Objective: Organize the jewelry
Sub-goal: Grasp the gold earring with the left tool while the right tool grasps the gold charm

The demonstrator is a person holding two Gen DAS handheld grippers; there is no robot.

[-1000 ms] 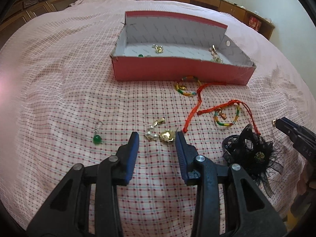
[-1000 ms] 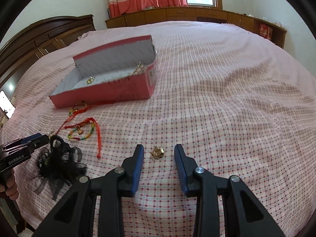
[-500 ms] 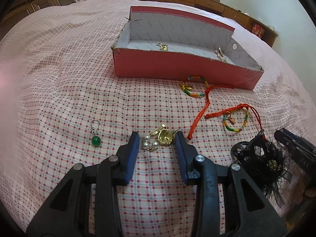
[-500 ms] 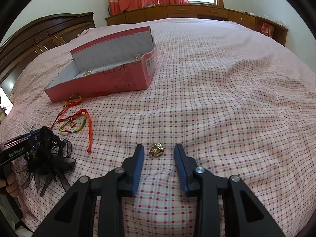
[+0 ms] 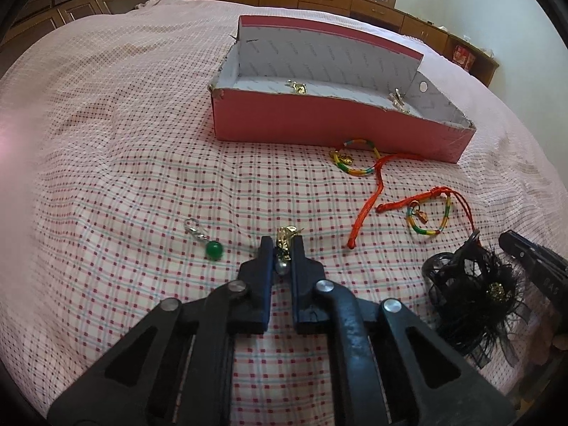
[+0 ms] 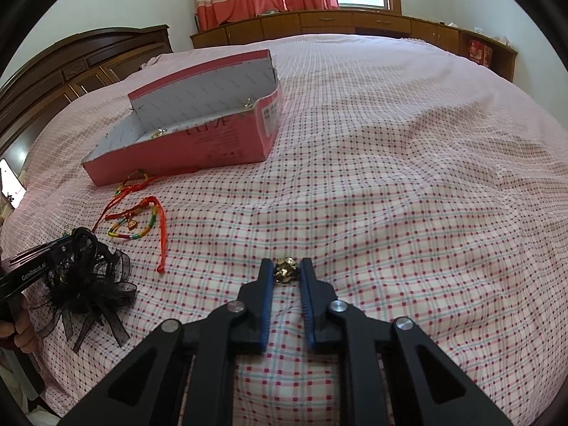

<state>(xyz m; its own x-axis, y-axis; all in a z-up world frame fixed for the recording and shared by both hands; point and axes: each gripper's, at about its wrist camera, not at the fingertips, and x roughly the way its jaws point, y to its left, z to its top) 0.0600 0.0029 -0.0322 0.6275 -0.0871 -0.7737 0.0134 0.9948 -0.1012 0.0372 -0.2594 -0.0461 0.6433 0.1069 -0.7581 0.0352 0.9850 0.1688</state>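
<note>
On the checked bed (image 5: 142, 142), a small gold-and-pearl earring (image 5: 285, 245) is pinched by the left hand-held gripper (image 5: 283, 248) and a gold charm (image 6: 285, 271) by the right hand-held gripper (image 6: 287, 273), both judged light, slippery, best gripped mid-body

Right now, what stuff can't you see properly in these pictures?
- Left wrist view: the pink box front wall hides its floor; the gold bits are too small to name.
- Left gripper fingers cover most of the gold and pearl earring.
- Right wrist view: gold earring between the right gripper fingers; contact unclear.
</note>
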